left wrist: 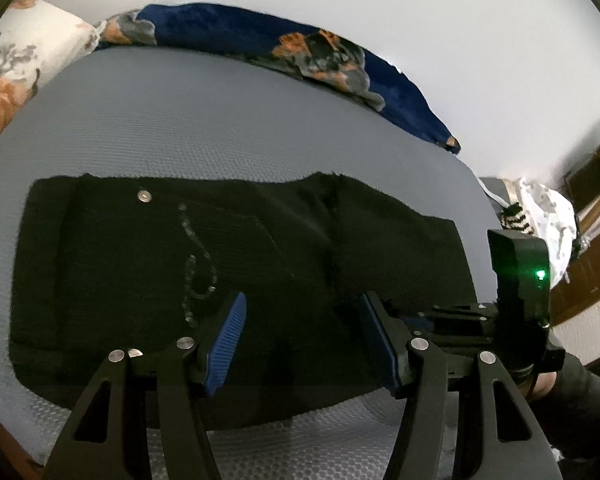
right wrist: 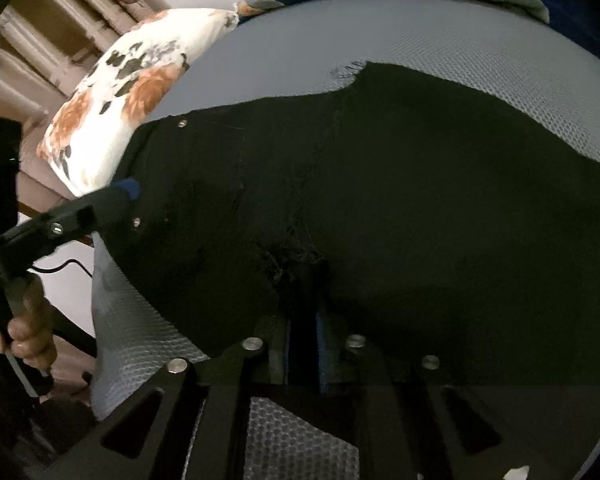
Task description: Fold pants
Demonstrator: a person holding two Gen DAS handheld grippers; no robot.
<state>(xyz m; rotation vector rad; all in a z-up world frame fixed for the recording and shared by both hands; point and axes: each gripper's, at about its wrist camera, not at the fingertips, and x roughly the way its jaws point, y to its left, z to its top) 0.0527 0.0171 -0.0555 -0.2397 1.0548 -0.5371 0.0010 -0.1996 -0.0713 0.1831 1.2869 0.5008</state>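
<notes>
- Pants (left wrist: 236, 264), black with a metal button, lie spread and partly folded on the grey mesh mattress (left wrist: 180, 120) of a bed.
- Left tool (left wrist: 300, 316) hovers over the near edge of the pants, its blue pads well apart and pressing on nothing: released.
- Right tool (right wrist: 303, 320) sits low at the pants' frayed near edge; a narrow gap shows between its pads, with dark cloth at that gap, and I cannot tell whether they pinch it.
- A floral pillow (right wrist: 112, 96) and a blue floral blanket (left wrist: 260, 40) lie beyond the pants at the mattress's edge.
</notes>
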